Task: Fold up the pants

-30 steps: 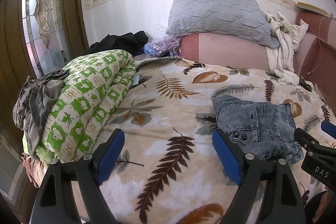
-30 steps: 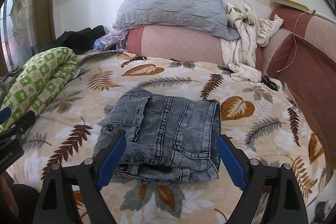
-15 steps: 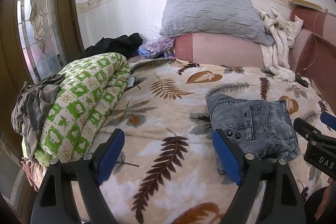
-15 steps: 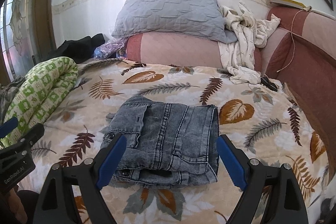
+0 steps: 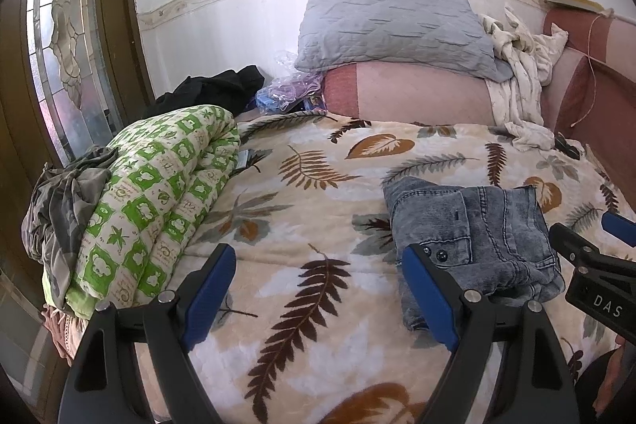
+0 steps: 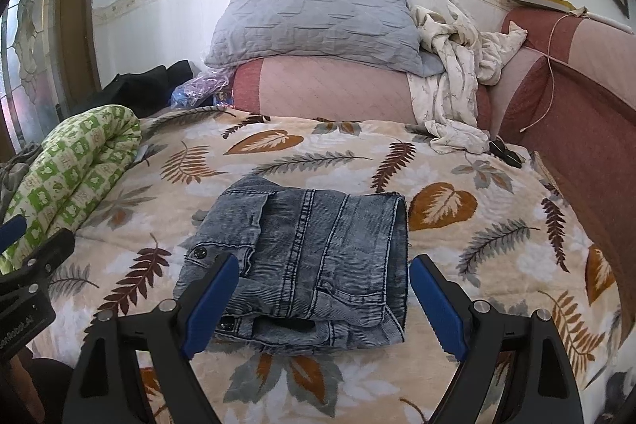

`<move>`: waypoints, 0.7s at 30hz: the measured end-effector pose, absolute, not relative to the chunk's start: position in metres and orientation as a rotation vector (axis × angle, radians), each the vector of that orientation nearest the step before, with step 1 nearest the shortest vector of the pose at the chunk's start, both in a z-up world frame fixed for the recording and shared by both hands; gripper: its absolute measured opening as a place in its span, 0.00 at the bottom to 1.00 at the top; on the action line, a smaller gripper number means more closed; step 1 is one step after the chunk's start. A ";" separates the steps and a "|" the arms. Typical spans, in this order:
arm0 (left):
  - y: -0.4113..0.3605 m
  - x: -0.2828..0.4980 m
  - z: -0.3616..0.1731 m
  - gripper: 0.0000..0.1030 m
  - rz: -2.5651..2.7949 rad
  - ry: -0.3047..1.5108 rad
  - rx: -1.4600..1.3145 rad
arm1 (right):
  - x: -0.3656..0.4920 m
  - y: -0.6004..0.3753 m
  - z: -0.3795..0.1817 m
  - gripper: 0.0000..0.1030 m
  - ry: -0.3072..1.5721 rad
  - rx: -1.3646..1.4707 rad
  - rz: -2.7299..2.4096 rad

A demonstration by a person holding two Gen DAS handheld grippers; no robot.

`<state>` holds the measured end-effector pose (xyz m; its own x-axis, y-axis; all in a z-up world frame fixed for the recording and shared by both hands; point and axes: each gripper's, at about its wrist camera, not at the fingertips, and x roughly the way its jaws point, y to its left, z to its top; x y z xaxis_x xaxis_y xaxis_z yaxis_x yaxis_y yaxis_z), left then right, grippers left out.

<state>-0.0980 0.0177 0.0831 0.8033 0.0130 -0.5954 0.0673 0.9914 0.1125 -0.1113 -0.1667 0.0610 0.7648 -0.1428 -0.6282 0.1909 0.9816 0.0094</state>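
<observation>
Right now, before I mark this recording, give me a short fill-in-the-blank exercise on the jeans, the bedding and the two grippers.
1. The grey-blue denim jeans lie ____ in a compact stack on the leaf-patterned beige blanket.
2. The right gripper stands ____, its blue pads clear of the denim.
3. The left gripper hangs over bare ____, beside the jeans.
4. The rolled quilt at the bed's edge is white and ____.

Missing words: folded; open; blanket; green

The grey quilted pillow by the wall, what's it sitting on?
The grey quilted pillow rests on a pink padded bolster; a crumpled cream cloth covers the bolster's right end.
</observation>
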 end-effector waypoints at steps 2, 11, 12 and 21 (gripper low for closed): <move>0.017 -0.098 0.083 0.84 -0.029 0.639 0.134 | -0.111 -0.168 0.061 0.87 0.677 0.078 -0.180; 0.015 -0.098 0.082 0.84 -0.036 0.642 0.137 | -0.111 -0.168 0.059 0.87 0.676 0.076 -0.184; 0.015 -0.098 0.082 0.84 -0.037 0.642 0.137 | -0.110 -0.168 0.059 0.87 0.677 0.076 -0.185; 0.015 -0.097 0.080 0.84 -0.043 0.649 0.135 | -0.111 -0.168 0.059 0.87 0.677 0.073 -0.186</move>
<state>-0.0969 0.0154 0.0804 0.7963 0.0023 -0.6049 0.0824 0.9903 0.1122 -0.1106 -0.1681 0.0590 0.7636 -0.1474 -0.6287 0.1947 0.9808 0.0064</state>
